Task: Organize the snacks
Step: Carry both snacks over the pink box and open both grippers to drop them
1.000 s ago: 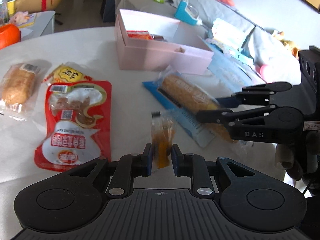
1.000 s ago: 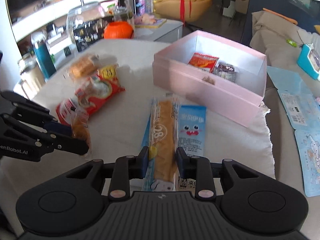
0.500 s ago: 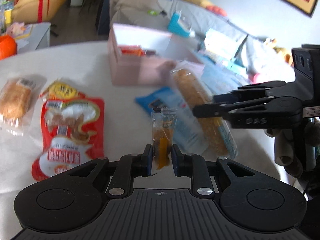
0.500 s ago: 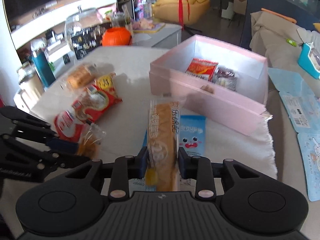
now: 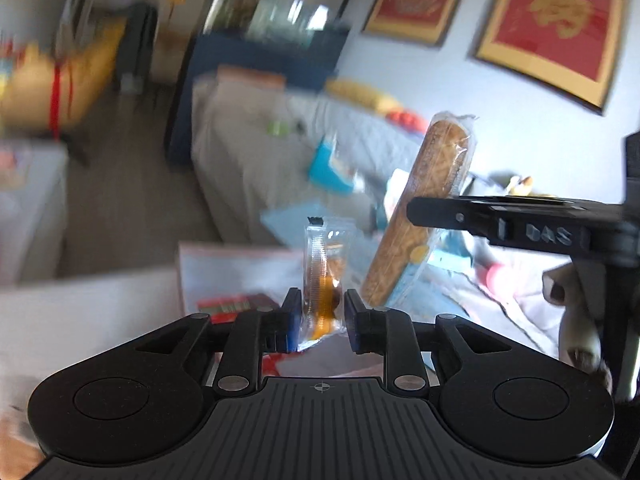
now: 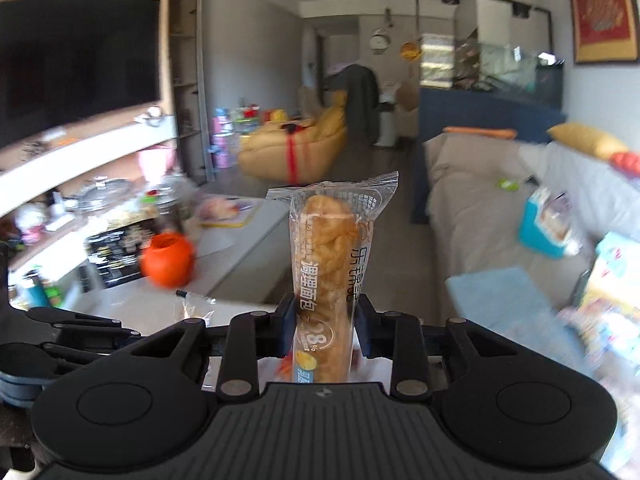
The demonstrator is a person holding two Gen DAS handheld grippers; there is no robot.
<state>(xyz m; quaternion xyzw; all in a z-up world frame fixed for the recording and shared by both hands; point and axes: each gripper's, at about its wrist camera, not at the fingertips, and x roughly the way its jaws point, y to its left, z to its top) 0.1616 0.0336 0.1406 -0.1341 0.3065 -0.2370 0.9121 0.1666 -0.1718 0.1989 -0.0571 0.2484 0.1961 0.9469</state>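
My left gripper (image 5: 320,320) is shut on a small clear snack packet (image 5: 324,272) with orange-brown contents, held upright in the air. My right gripper (image 6: 325,330) is shut on a long wrapped bread stick (image 6: 330,272), also upright and lifted. In the left wrist view the right gripper (image 5: 416,210) comes in from the right with the bread stick (image 5: 424,208) tilted up. The pink box (image 5: 240,276) lies low, just beyond my left fingers, with a red packet (image 5: 236,305) inside. The left gripper (image 6: 64,328) shows at the lower left of the right wrist view.
A grey sofa (image 5: 256,148) with a teal item (image 5: 328,168) lies behind the box. An orange pumpkin pot (image 6: 168,258) stands on the white table (image 6: 132,304). Blue cards (image 6: 504,300) lie to the right. Both views are tilted up toward the room.
Both grippers have lifted their snacks off the table and tilted upward. The table and the other snacks have dropped out of view; the pink box now sits just below my left fingers.
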